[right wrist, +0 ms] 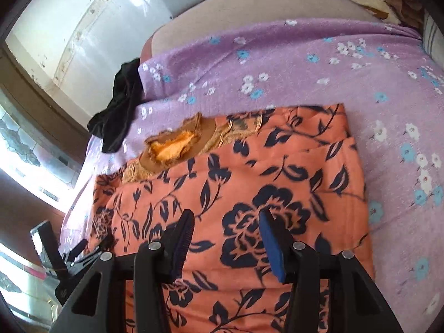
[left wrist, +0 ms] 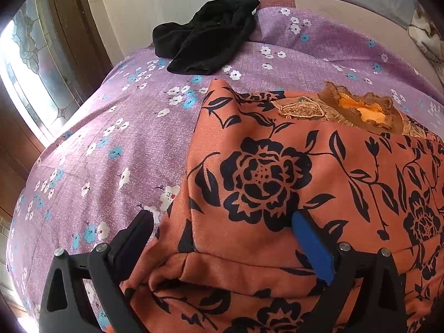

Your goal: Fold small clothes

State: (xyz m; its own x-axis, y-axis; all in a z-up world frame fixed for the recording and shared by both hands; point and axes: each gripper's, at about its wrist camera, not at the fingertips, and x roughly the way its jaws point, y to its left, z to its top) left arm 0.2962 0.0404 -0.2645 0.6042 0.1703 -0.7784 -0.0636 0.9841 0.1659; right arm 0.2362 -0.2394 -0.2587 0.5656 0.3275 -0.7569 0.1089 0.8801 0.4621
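Your work surface is a bed covered by a purple floral sheet (left wrist: 133,127); the task item, an orange garment (left wrist: 277,172) printed with dark flowers, lies spread on that sheet on the near side, directly under both tools; its brown ruffled collar (left wrist: 363,109) sits at the far edge of the garment, with a yellow-orange lining showing inside the neck opening.

Your left gripper (left wrist: 223,223) points down at the garment's left portion; its jaws stand wide apart; the black finger rests over the sheet just beside the garment's left edge, and the blue-padded finger sits over the printed fabric; a raised fold of cloth lies between the two fingers, but the pads do not press on it.

Your right gripper (right wrist: 226,222) hangs over the middle of the garment, above a large dark flower; its jaws are partly open, roughly mid-range; flat fabric is visible in the gap below, and nothing is clamped; whether the fingertips touch the cloth cannot be told.

A second item, a crumpled black garment (left wrist: 205,36), lies at the far left edge of the bed, well apart from the orange one; in the right wrist view you see the other tool's body at the lower left.
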